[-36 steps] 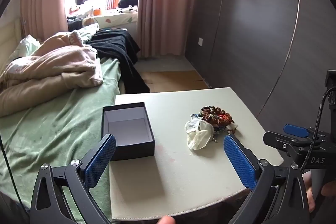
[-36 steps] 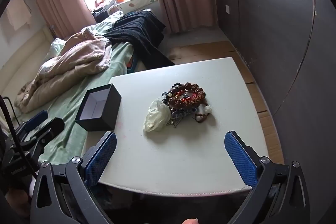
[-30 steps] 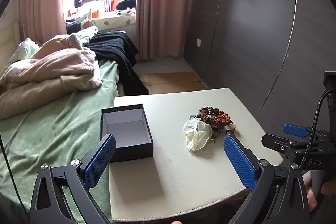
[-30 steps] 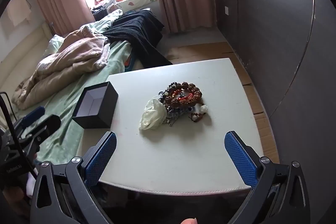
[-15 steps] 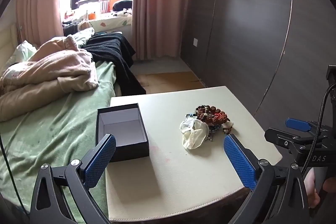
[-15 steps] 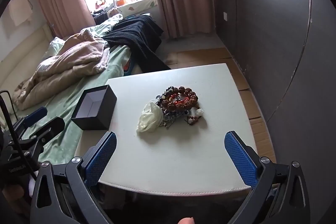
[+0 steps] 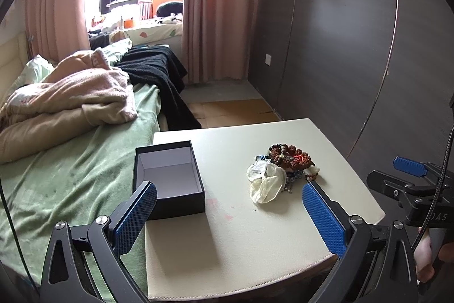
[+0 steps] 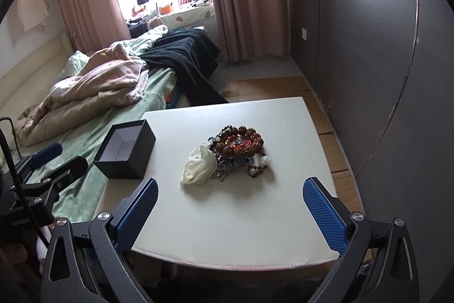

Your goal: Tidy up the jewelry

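Brown beaded bracelets (image 8: 240, 143) top the jewelry heap mid-tabletop (image 8: 227, 217), at twelve o'clock from our right gripper (image 8: 230, 208), the nearer; both grippers' jaws gape empty, black box (image 7: 168, 180) before the left gripper (image 7: 229, 206).

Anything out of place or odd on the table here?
Yes: the jewelry lies in one tangled heap beside a crumpled white pouch, none in the open black box. A faint pink stain marks the table.

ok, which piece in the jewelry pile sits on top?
The big brown bead bracelet with the red cord in its middle. It rests on the far side of the pile, above the smaller blue-white beads and beside the cream pouch.
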The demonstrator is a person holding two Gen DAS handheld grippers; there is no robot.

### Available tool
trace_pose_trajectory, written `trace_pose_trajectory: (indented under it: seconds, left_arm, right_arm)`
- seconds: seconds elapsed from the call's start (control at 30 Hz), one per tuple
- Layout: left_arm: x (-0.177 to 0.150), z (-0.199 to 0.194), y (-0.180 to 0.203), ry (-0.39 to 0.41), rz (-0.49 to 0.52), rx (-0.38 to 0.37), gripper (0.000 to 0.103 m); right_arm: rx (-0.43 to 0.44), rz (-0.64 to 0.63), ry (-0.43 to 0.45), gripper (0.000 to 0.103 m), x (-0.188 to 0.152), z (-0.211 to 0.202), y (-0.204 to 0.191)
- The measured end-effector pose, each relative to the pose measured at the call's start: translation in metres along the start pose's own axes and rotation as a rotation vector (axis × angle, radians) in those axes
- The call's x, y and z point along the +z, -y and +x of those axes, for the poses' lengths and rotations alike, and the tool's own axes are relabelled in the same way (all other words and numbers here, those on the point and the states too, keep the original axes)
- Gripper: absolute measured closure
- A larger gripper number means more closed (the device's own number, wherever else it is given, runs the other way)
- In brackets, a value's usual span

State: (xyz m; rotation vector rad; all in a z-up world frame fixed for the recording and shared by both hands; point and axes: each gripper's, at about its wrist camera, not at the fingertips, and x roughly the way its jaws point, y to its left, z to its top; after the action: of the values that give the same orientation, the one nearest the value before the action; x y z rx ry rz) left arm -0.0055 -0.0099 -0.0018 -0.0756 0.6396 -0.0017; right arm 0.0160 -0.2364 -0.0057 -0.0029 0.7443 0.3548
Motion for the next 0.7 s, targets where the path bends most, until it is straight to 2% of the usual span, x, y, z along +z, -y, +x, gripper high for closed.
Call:
trace_pose_trajectory:
  seconds: [0.7]
  left_arm:
    - [0.0009,0.0021,-0.0067,0.002,-0.013,0.016,0.001]
  right_arm:
    - [-0.009,-0.001,0.033,0.0,0.002,-0.0083,0.0022]
